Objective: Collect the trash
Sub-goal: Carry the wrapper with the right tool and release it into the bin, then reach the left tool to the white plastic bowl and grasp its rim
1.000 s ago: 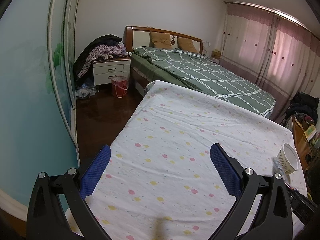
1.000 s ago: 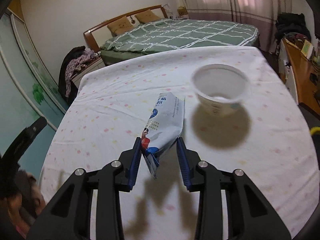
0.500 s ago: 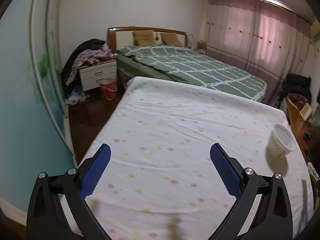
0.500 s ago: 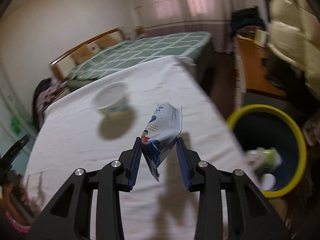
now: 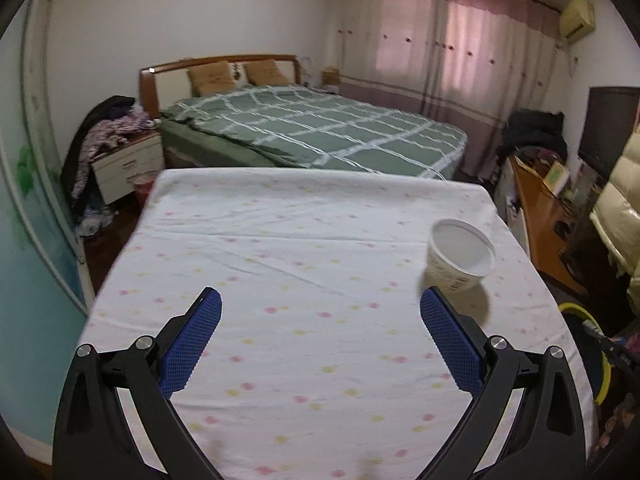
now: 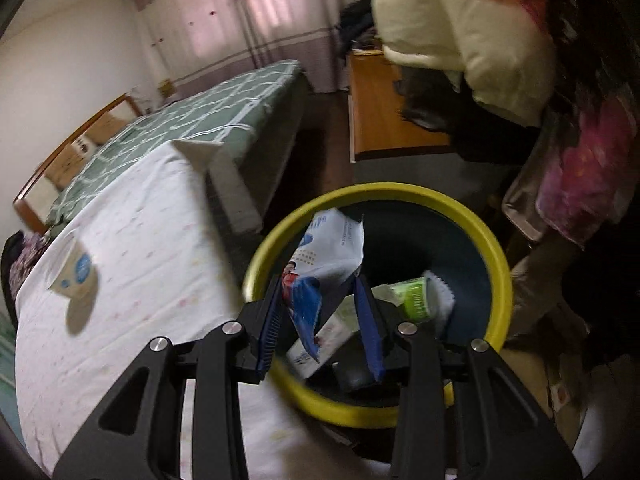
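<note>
My right gripper [image 6: 320, 300] is shut on a white and blue snack bag [image 6: 324, 256] and holds it over the yellow-rimmed dark bin [image 6: 496, 264]. The bin holds a green wrapper [image 6: 414, 300] and a white carton [image 6: 320, 344]. A white paper cup [image 5: 460, 256] stands on the dotted white sheet [image 5: 312, 264]; it also shows in the right wrist view [image 6: 76, 272]. My left gripper [image 5: 320, 304] is open and empty above the sheet, with the cup just beyond its right finger [image 5: 448, 336].
A green checked bed [image 5: 312, 128] lies behind the sheeted surface. A nightstand [image 5: 128, 164] piled with clothes stands at the left. A wooden desk [image 6: 384, 112] and a cream jacket [image 6: 460, 28] are right of the bin. The bin's rim [image 5: 588, 320] shows at the right edge.
My right gripper has swung right with the snack bag, from over the sheet to over the bin. My left gripper has turned right, bringing the cup closer.
</note>
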A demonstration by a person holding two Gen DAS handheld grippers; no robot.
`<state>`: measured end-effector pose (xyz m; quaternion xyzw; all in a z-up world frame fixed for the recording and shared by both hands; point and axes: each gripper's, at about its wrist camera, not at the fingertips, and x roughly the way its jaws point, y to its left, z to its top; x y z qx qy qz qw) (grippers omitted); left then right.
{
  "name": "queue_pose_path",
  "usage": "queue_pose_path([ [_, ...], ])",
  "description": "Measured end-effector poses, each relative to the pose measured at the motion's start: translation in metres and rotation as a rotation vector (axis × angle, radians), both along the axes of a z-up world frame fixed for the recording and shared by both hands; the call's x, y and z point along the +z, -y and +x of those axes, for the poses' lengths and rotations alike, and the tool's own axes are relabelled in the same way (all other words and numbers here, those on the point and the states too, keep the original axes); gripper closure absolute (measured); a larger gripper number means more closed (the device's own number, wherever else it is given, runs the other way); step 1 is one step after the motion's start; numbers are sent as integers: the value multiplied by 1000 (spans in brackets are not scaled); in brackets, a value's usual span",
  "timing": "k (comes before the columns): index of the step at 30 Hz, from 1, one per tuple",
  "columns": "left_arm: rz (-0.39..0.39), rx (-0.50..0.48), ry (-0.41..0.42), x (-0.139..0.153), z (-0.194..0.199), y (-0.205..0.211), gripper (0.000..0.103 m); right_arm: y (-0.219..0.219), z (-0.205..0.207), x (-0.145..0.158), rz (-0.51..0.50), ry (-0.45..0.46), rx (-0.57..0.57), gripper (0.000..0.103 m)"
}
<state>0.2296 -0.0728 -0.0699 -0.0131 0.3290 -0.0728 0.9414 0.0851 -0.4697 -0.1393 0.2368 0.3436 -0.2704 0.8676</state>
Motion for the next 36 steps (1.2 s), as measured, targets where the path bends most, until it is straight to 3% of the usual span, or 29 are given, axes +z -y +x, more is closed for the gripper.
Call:
queue_pose_path([
  [1,3,-13,-8,-2,2,6,5,4,-1,-2,18,3,-9,63],
  [3,14,-32,-19,-4,7,19,5,7,-2,-3,23,6,-22,33],
  [4,18,-43,-25,-6,9,25,5,7,-3,-2,15,15,-26,30],
  [22,78,-173,-125,-40,55,126,5,8,5,-3,44,26,21,29],
  [36,63,-109,-213,-74,108,169,5,10,8,-6,98,62,62,28],
])
